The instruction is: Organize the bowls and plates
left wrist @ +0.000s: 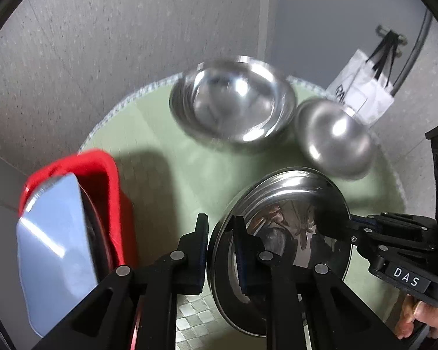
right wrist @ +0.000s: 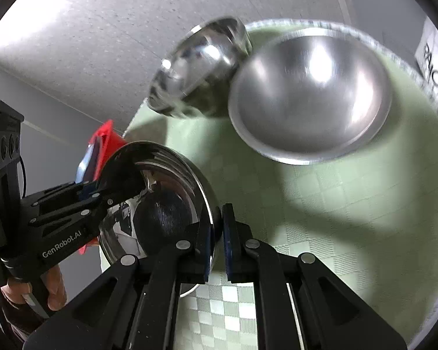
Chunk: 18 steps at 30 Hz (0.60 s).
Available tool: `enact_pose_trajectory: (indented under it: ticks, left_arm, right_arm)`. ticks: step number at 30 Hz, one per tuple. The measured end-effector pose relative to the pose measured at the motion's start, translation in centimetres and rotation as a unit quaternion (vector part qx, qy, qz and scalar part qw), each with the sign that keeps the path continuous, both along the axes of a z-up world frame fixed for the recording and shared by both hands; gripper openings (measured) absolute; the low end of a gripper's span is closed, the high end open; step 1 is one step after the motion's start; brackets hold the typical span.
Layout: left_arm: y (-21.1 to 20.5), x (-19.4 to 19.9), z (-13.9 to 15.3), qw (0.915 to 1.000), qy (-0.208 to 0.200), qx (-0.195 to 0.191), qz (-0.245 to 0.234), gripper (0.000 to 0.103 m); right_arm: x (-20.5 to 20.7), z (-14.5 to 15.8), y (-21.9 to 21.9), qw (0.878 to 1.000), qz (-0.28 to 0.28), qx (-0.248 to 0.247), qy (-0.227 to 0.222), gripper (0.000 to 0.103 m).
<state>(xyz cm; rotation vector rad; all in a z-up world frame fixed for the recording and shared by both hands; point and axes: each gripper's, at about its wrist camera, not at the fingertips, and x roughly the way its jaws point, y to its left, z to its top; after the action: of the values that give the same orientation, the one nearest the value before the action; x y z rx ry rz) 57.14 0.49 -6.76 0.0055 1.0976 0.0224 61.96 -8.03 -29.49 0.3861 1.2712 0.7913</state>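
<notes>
Both tools are pinching one shiny steel plate, lifted on edge above the green worktop: the left tool at its left rim, the right tool at the opposite rim. Two steel bowls are sitting beyond them.

Both views are evenly bright, with strong fisheye bending and black vignette at every corner. In the left wrist view the steel bowls at twelve o'clock smear with motion blur, and white glare streaks the blue plate at eight o'clock. In the right wrist view the large bowl at one o'clock is blurred and glinting; dark shadows cross the green worktop.
</notes>
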Motion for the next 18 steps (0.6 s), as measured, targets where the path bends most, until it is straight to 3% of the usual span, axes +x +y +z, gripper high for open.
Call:
enact_pose_trajectory:
  ticks: [5,10,18]
  left_arm:
    - [0.7,2.3,2.3,0.9984,-0.053,-0.019,0.0,0.013]
    - [2.4,6.5,2.6,0.9964,-0.076,-0.036,0.014,0.013]
    - [5.6,14.6,-0.8,0.996,-0.051,-0.057,0.046,0.014]
  right_arm:
    - [1.6,4.9,-1.5,0.999,-0.001,0.002,-0.051,0.007]
    - [5.4,8.4,-0.7,0.994,0.004,-0.017,-0.105,0.007]
    - [11.0,8.3,2.0,0.993,0.014,-0.057,-0.105,0.007]
